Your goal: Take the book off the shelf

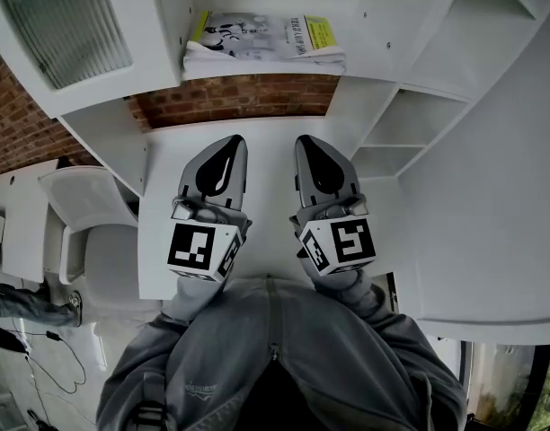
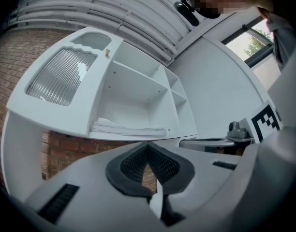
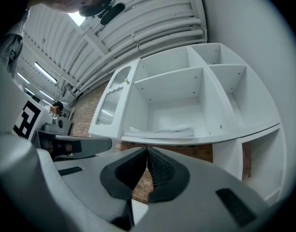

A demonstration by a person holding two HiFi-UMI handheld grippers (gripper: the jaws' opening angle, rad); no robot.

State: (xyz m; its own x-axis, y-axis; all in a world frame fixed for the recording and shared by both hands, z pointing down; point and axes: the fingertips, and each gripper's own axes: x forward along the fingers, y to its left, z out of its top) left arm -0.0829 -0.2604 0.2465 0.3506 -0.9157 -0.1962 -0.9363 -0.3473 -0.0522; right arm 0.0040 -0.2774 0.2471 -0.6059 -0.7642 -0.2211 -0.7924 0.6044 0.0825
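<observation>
A thin book (image 1: 264, 39) with a white and yellow cover lies flat in the middle compartment of the white shelf unit (image 1: 383, 43). Its page edges show in the left gripper view (image 2: 128, 127) and in the right gripper view (image 3: 160, 131). My left gripper (image 1: 228, 147) and right gripper (image 1: 308, 145) are side by side below the shelf, over a white desk (image 1: 266, 137). Both are shut with nothing between the jaws, and both stand well short of the book. Each points toward the book's compartment.
A brick wall (image 1: 239, 97) shows beneath the book's shelf. A cabinet door with ribbed glass (image 1: 68, 25) is on the left, open cubbies (image 1: 392, 142) on the right. A white chair (image 1: 86, 214) stands at the left of the desk.
</observation>
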